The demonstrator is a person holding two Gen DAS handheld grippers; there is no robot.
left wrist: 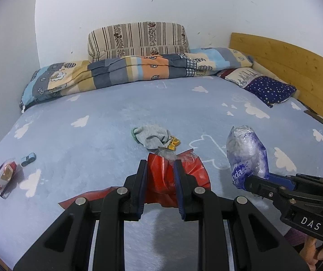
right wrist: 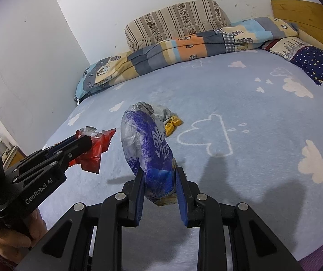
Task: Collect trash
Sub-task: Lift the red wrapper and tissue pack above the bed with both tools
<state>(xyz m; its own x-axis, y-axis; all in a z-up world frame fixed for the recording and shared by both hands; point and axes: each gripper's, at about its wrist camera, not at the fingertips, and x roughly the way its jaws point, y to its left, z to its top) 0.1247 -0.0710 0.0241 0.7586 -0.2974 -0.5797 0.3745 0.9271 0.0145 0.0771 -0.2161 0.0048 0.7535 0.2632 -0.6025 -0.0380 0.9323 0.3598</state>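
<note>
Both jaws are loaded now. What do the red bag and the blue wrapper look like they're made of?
Red bag: thin glossy plastic film, by the look; it creases sharply and lets light through at the edges.
Blue wrapper: also seems to be thin plastic film, clear with blue print and white lettering, crumpled and shiny; likely tissue packaging, though that is a guess.

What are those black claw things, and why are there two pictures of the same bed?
They are grabbers that a person holds, one in each hand, each with a camera looking along its fingers. That gives two pictures. In the left camera's picture, the left gripper pinches a red plastic bag. In the right camera's picture, the right gripper pinches a crumpled blue and clear wrapper. On the bed lie a grey sock, a yellow toy, a small blue toy car and a red and white packet.
</note>
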